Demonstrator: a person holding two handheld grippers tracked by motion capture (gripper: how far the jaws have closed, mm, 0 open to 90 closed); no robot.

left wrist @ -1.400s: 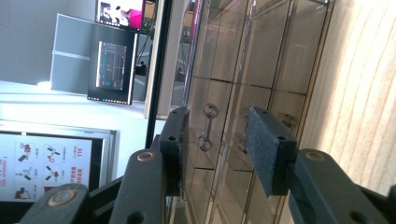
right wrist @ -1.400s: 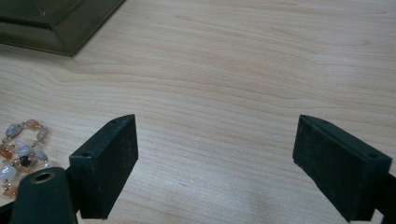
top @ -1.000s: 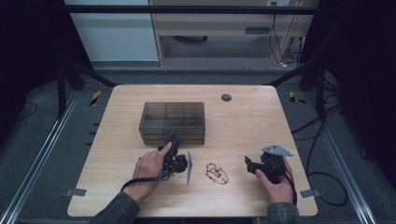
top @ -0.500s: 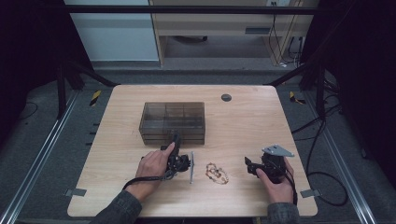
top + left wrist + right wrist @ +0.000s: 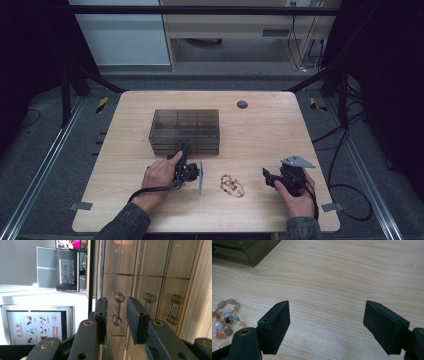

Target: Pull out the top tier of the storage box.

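High view: fixed above the near edge of the worktop [image 5: 260,125], facing forward and down, far enough to take in the whole wooden top, the floor around it and cabinets beyond.

Left gripper view: riding on the left hand-held gripper [image 5: 117,317], rolled sideways, looking along its jaws, very close to the front of the smoked drawer box [image 5: 150,277], with a screen and a wall poster far behind.

Right gripper view: riding on the right hand-held gripper [image 5: 327,322], tilted down, low over bare wood.

Shared with the high view: drawer box [image 5: 185,131] and bead bracelet [image 5: 232,185], seen at the right gripper view's top-left corner [image 5: 242,250] and left edge [image 5: 225,315].
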